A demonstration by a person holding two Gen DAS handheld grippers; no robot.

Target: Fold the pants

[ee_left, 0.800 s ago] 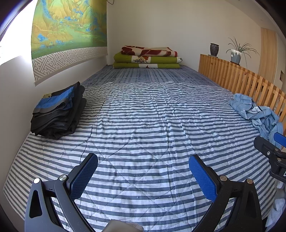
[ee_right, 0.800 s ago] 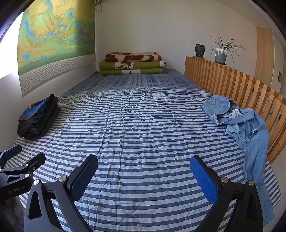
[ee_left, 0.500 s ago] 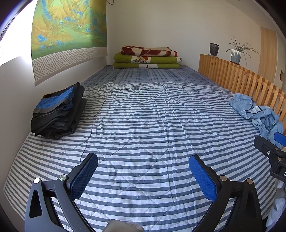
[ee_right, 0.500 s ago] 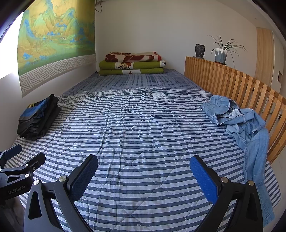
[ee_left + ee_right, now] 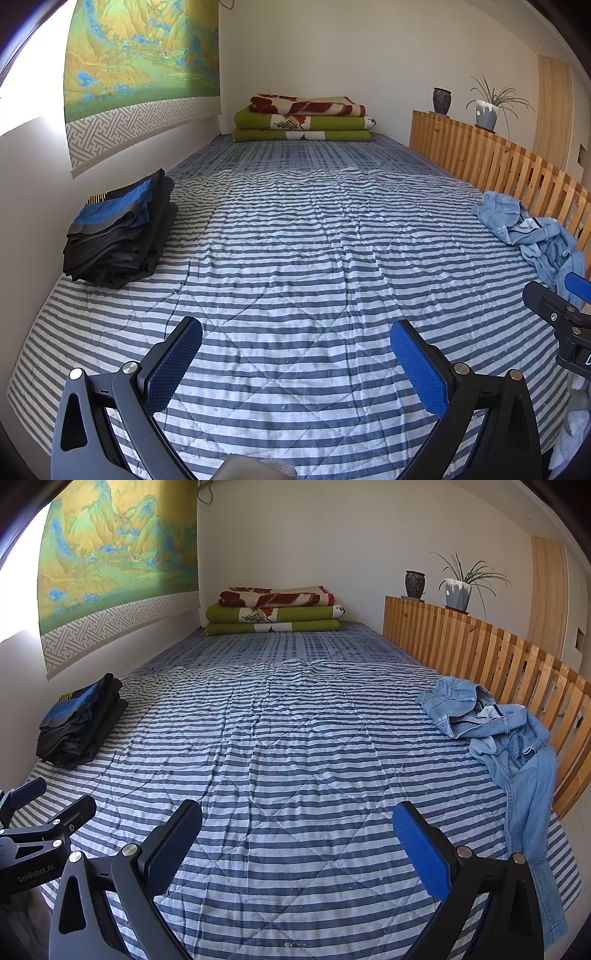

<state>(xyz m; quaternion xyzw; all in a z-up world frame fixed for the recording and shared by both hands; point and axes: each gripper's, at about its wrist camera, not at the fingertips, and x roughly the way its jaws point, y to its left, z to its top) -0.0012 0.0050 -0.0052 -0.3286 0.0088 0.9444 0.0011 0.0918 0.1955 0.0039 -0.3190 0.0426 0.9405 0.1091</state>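
while both the left gripper (image 5: 295, 354) and right gripper (image 5: 297, 836) hang with jaws spread wide and empty, the crumpled light-blue jeans (image 5: 506, 738) lie at right of frame by the slatted rail (image 5: 517, 657), nearer the right one, legs trailing toward the camera.

Bed cover (image 5: 295, 746): quilted striped cloth, matt, creased. Pants (image 5: 509, 738): light blue denim, crumpled, right. Rail (image 5: 480, 653): bare slatted wood. Folded stack (image 5: 118, 236), left: dark, smooth cloth. Gripper pads (image 5: 421, 853): blue textured facing on matt black plastic.

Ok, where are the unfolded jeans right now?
The jeans lie crumpled at the bed's right edge against the wooden slat rail, ahead-right of the right gripper.
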